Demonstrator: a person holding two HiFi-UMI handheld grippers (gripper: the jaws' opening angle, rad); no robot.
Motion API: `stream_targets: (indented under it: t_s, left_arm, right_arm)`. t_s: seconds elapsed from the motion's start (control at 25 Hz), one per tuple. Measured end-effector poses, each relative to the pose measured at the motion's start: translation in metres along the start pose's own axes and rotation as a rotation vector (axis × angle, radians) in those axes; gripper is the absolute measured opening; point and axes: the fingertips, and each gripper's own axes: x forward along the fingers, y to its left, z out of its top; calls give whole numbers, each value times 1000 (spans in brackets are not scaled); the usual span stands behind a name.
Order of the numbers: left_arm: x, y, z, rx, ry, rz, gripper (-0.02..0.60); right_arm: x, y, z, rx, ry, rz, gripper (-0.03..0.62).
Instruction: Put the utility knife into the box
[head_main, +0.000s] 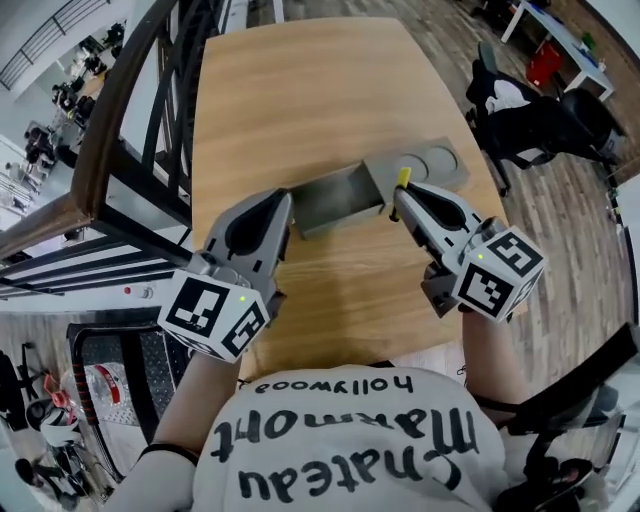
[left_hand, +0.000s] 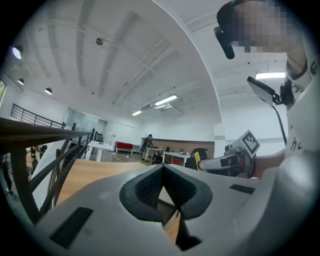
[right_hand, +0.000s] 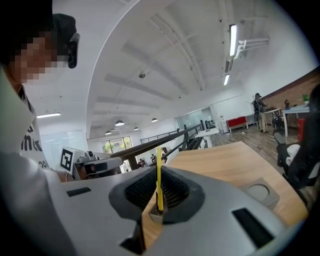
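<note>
Yellow and thin, the utility knife (head_main: 403, 178) is pinched upright between the pads of the right gripper (head_main: 410, 200), just beside the right end of the grey box (head_main: 335, 197), which lies open on the wooden table (head_main: 300, 90). In the right gripper view the knife is seen edge-on, as a narrow strip standing between the pads. The left gripper (head_main: 283, 207) is placed at the left end of the box with its jaws pressed together tip to tip. Nothing is seen clamped between them, and whether the box wall is touched cannot be told. A flat lid (head_main: 425, 163) lies just past the right end of the box. The step in hand is judged to be the carrying of the knife over the box. To be done well, the knife should be tipped from upright until its length runs along the box, lowered close to the box floor, and only then released, so that it is neither dropped nor left leaning on a wall. The box could meanwhile be steadied from its left end, since it looks light enough to slide.
</note>
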Motion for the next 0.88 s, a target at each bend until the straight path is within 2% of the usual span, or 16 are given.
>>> stream_targets:
  t_s: [0.16, 0.44, 0.64, 0.72, 0.88]
  left_arm:
    - [-4, 14, -19, -13, 49, 47, 5]
    - [0, 36, -30, -5, 97, 96, 5]
    - [9, 54, -62, 57, 181, 83, 5]
    - [13, 61, -74, 69, 192, 78, 5]
    - [14, 67, -92, 58, 215, 54, 5]
  right_arm:
    - [15, -18, -1, 25, -3, 9, 29]
    - [38, -35, -5, 52, 4, 17, 29]
    - [72, -36, -31, 140, 29, 27, 29]
    - [90, -35, -49, 154, 68, 34, 29]
    - [115, -37, -100, 94, 209, -2, 29]
